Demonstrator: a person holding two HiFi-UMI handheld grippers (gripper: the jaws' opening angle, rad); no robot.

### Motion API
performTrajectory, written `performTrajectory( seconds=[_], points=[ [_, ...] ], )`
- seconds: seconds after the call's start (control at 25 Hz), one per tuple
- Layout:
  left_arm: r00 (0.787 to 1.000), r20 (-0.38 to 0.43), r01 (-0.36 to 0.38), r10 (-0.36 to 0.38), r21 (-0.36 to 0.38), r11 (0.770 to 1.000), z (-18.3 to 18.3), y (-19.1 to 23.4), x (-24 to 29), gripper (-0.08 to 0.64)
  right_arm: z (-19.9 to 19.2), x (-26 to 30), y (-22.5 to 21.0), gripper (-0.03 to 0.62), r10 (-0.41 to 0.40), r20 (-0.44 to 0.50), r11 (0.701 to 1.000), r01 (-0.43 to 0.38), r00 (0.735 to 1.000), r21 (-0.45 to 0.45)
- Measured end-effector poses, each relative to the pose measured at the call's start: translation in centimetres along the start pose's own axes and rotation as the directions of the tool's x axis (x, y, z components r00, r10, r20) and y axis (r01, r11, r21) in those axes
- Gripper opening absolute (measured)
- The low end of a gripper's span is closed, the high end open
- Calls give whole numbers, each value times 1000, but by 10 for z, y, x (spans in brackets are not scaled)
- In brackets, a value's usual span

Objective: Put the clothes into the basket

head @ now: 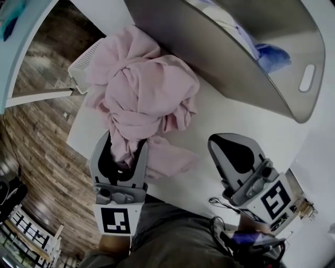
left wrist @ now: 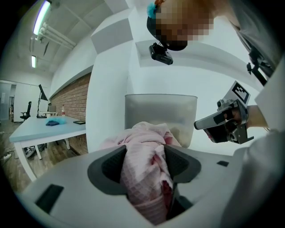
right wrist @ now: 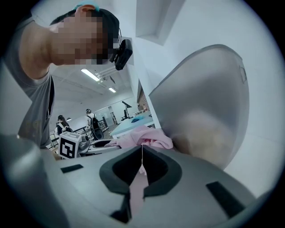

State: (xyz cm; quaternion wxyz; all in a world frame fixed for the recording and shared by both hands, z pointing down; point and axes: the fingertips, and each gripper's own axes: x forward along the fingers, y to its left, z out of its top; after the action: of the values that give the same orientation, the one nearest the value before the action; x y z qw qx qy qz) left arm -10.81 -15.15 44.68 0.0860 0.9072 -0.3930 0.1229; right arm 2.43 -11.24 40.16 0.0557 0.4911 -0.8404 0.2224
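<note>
- Pink clothes (head: 146, 94) lie in a twisted heap on the white table (head: 246, 131). They are outside the grey basket (head: 235, 57), whose near wall rises just behind the heap.
- The left gripper (head: 124, 141) pinches a thick fold at the heap's near end, with a pad pressed against the cloth on each side.
- The right gripper (head: 220, 142) is beside the heap's near right edge, apart from it, with its jaws pressed together.
- The basket already holds other laundry, a blue piece (head: 272, 55) and a white one (head: 220, 15).
- A white mesh item (head: 84, 63) pokes out from under the heap's far left side at the table edge, above the wooden floor (head: 36, 131).
- A black cable (head: 220, 204) lies on the table near the right gripper's body.
- The basket's tall wall stands between the heap and the basket's inside.
- Only the head view shows the whole heap, the laundry inside the basket and the slot handle in its rim.
- The left gripper view shows the fold filling the gap between its jaws. It also shows the right gripper off to one side, a brick wall (left wrist: 73, 95) and a pale blue table (left wrist: 44, 129) with a blue cloth on it.
- The right gripper view shows its jaw tips meeting on a thin line. A pinkish sliver shows lower in the gap, and I cannot tell what it is. People (right wrist: 91, 122) stand far back in the room.
</note>
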Motion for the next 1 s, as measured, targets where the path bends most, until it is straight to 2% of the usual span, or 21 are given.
performTrajectory(
  seconds=[0.44,0.56,1.0],
  points=[
    [999,48,-1,1,2,1000,28,0,-1,212,11,-18,1,11,-24,29,1000,24,999,-18],
    [996,84,1,-1,-6,1000,45,0,-2,117,18,-22,1,11,-28,41,999,29,999,-34],
    [995,96,-8,6,28,1000,63,-8,-3,86,28,-41,-3,9,-32,104,998,37,994,-50]
  ],
)
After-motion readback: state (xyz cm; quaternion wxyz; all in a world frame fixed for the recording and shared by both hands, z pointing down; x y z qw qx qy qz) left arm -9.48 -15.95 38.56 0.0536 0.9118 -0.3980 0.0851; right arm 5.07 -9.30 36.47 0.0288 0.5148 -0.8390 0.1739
